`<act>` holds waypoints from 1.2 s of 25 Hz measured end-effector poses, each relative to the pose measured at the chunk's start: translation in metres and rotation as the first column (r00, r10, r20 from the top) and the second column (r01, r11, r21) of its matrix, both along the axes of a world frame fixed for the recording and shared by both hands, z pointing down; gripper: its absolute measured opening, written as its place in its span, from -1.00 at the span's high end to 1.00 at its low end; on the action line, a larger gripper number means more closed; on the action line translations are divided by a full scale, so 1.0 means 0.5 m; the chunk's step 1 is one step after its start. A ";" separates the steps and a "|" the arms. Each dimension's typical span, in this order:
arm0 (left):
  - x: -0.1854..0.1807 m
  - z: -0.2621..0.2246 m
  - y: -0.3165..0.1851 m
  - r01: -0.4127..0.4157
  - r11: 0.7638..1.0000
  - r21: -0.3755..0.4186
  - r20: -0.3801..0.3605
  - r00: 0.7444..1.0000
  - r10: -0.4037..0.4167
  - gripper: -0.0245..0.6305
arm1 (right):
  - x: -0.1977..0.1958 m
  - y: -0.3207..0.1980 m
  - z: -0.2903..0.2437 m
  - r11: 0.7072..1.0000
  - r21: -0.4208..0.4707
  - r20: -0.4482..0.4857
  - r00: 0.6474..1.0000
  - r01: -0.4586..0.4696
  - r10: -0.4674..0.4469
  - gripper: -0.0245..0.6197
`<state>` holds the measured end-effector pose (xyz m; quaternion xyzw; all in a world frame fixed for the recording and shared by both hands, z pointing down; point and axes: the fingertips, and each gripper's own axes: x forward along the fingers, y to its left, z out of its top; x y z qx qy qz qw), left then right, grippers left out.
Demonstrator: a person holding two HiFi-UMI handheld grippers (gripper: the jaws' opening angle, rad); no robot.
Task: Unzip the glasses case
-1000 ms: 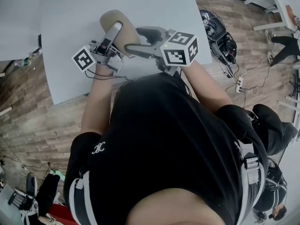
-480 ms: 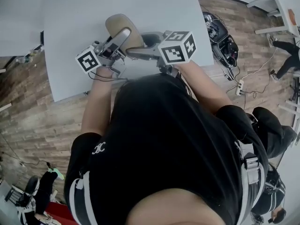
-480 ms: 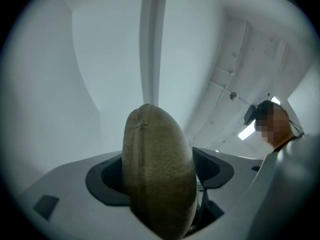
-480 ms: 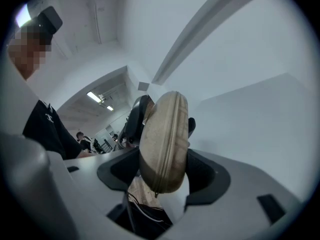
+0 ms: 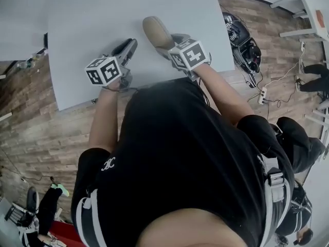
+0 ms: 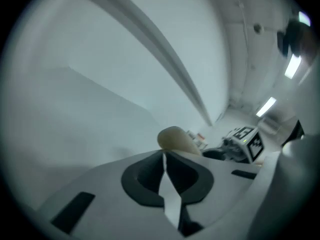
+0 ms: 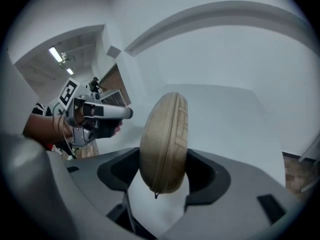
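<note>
A tan zipped glasses case (image 5: 154,30) stands on edge over the white table (image 5: 87,19), with my right gripper (image 5: 165,39) shut on it. In the right gripper view the case (image 7: 165,139) fills the gap between the pads (image 7: 202,176), seam toward the camera, and a small zipper pull (image 7: 156,195) hangs at its lower end. My left gripper (image 5: 129,44) lies to the left, apart from the case. Its jaws have just been closing and their tips (image 6: 163,155) meet with nothing between them. Past those tips I see the case (image 6: 175,138) and the right gripper's marker cube (image 6: 248,141).
The table's near edge runs just behind both marker cubes, with wood floor beyond it on the left and right. Dark bags or helmets (image 5: 239,35) and a power strip with cables (image 5: 262,91) lie on the floor at the right. The person's torso fills the lower head view.
Both grippers have come down toward the table. The left gripper, earlier lying against the case, now sits apart to its left. The case has shifted right in the right gripper.
</note>
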<state>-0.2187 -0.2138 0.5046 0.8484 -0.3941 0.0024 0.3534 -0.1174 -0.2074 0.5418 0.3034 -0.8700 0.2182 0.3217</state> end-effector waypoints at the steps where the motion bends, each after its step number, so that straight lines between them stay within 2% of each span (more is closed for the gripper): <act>1: -0.005 0.022 0.005 0.013 1.000 -0.005 0.096 0.995 -0.013 0.92 | 0.007 0.001 0.022 1.000 -0.009 -0.045 0.999 -0.006 0.006 0.01; 2: -0.007 0.035 0.009 0.020 1.000 -0.009 0.143 0.990 -0.018 0.92 | 0.012 0.001 0.041 1.000 -0.012 -0.086 0.996 -0.010 0.009 0.01; 3: -0.007 0.041 0.013 0.025 1.000 -0.014 0.152 0.988 -0.022 0.92 | 0.015 -0.001 0.056 1.000 -0.012 -0.121 0.993 -0.011 0.009 0.01; 5: -0.011 0.044 0.015 0.042 0.999 -0.023 0.135 0.990 -0.038 0.92 | 0.012 -0.006 0.076 1.000 0.001 -0.178 0.984 0.014 -0.014 0.03; 8: -0.010 0.042 0.020 0.035 0.999 -0.020 0.120 0.992 -0.032 0.92 | 0.000 -0.025 0.098 0.992 0.065 -0.274 0.958 0.109 -0.087 0.11; 11: -0.002 0.039 0.030 0.018 1.000 -0.016 0.108 0.994 -0.016 0.92 | -0.011 -0.046 0.106 0.981 0.106 -0.307 0.944 0.160 -0.120 0.11; 14: 0.001 0.041 0.037 0.013 1.000 -0.018 0.101 0.995 -0.011 0.92 | -0.014 -0.068 0.106 0.985 0.112 -0.267 0.959 0.129 -0.095 0.11; 17: -0.005 0.045 0.037 0.013 1.000 -0.024 0.106 0.994 -0.011 0.92 | 0.007 -0.091 0.116 0.994 0.111 -0.202 0.979 -0.001 0.023 0.11; 19: -0.011 0.044 0.033 0.018 0.999 -0.027 0.101 0.995 -0.015 0.92 | 0.019 -0.098 0.109 0.992 0.113 -0.147 0.986 -0.064 0.080 0.04; 22: -0.020 0.037 0.027 0.036 0.999 -0.020 0.099 0.995 -0.034 0.92 | 0.012 -0.082 0.075 0.991 0.107 0.009 0.997 -0.079 0.079 0.03; 24: -0.029 0.033 0.019 0.064 0.998 -0.005 0.131 0.989 -0.063 0.92 | 0.011 -0.067 0.055 0.989 0.118 0.097 0.992 -0.091 0.080 0.03; 28: -0.035 0.023 -0.002 0.104 0.994 0.031 0.181 0.978 -0.108 0.92 | 0.035 -0.059 0.032 0.976 0.156 0.137 0.982 -0.153 0.132 0.04; 29: -0.035 0.019 -0.005 0.109 0.993 0.038 0.189 0.975 -0.114 0.92 | 0.045 -0.061 0.023 0.968 0.173 0.139 0.978 -0.179 0.156 0.05; 30: -0.035 0.015 -0.008 0.117 0.992 0.045 0.194 0.973 -0.123 0.92 | 0.056 -0.063 0.010 0.957 0.199 0.139 0.973 -0.209 0.183 0.32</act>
